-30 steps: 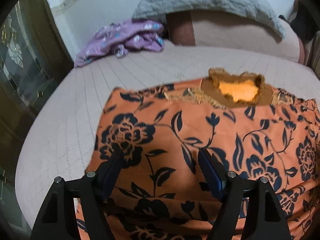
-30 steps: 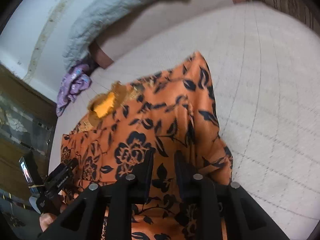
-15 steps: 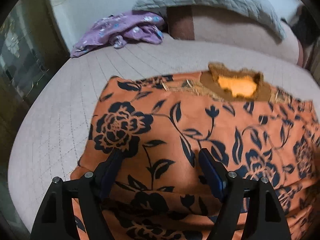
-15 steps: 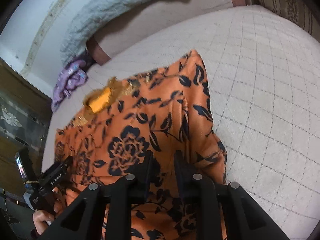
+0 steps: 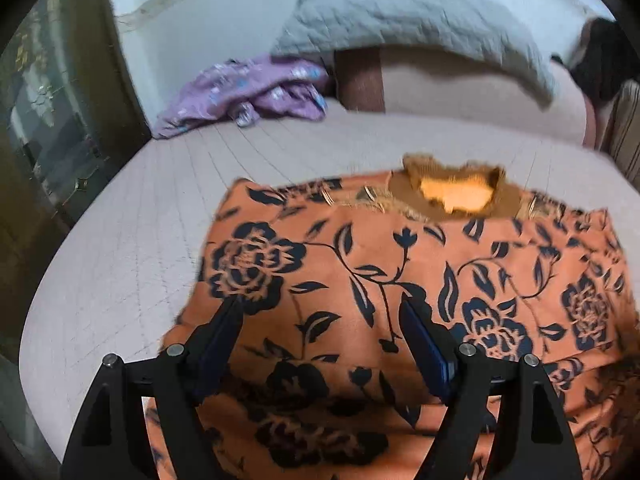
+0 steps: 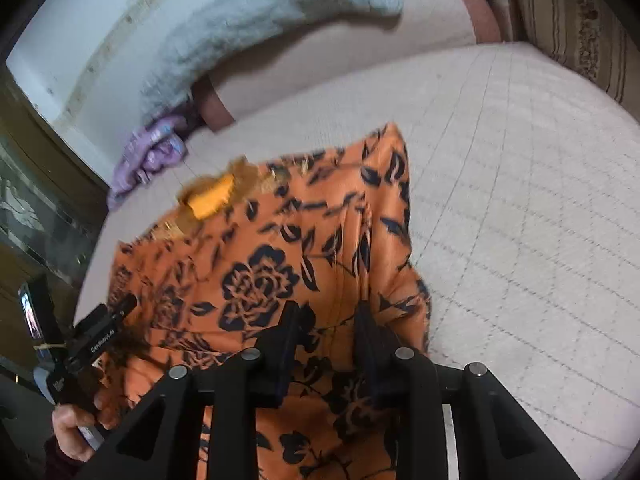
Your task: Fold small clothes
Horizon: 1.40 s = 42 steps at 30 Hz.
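Orange floral top (image 5: 400,280) lies spread on the bed (image 5: 120,248), no fold visible yet; left tool (image 5: 320,320) gapes wide, right tool (image 6: 326,320) stands parted over cloth.

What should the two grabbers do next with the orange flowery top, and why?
Probably lower both and pinch the near hem. The orange floral top lies spread on the quilted bed, collar at the far end. The left gripper and right gripper both hang open over the near part, holding nothing, so gripping there comes before folding it toward the collar.
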Tool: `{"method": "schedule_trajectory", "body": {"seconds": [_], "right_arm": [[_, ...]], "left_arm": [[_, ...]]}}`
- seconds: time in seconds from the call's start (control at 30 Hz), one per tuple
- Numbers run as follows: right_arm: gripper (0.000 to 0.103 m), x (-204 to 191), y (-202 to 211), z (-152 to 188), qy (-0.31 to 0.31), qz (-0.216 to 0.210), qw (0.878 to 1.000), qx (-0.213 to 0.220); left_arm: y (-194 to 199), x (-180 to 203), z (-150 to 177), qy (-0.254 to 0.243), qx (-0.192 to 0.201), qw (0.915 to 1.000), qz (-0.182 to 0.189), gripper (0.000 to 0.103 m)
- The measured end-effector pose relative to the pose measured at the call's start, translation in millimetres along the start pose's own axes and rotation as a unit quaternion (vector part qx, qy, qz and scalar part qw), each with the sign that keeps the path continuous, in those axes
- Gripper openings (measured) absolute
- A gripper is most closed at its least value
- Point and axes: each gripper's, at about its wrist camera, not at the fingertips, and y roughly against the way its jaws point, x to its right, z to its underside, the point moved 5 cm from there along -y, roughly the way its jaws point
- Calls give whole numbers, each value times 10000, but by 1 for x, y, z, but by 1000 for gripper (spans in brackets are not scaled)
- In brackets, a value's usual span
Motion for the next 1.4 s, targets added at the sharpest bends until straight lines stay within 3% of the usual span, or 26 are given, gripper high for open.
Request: {"method": "schedule_trajectory", "body": {"seconds": [0.07,0.1,0.23,0.33,0.5,0.6,0.63,0.7,0.83,0.93,1.13,1.4], "right_arm": [[58,4,14,1,95,-22,9998,188],[75,9,22,1,91,-42,9995,314],[76,31,48,10,-152,-16,9983,563],[76,53,107,9,-536,-153,9899,1302],[76,73,253,-10,-707,85,9444,3210],[80,63,314,-17,-456,249,9234,3804],[83,57,318,-17,-397,212,9249,3775],[83,47,305,-14,-363,15,9391,3418],[83,32,231,12,-322,-215,9764,2123],[83,23,183,41,-274,-380,9907,1280],[83,19,144,86,-195,-612,9972,379],[83,55,119,108,-1204,-1200,9851,-263]], "left_arm": [[13,-10,7,155,61,9999,15,81],[19,-17,12,265,60,9996,59,81],[30,-46,30,453,-1,9990,-44,81],[36,-75,44,627,-9,9976,-304,81],[63,-114,58,923,234,9928,-721,81],[84,-123,65,991,372,9916,-738,81],[92,-125,68,968,393,9919,-728,81],[101,-127,74,891,375,9930,-685,81],[115,-134,93,821,185,9943,-653,82],[122,-143,110,864,-1,9940,-677,82],[128,-154,138,1058,-374,9917,-624,82],[138,-146,156,1042,-753,9915,-175,82]]}}
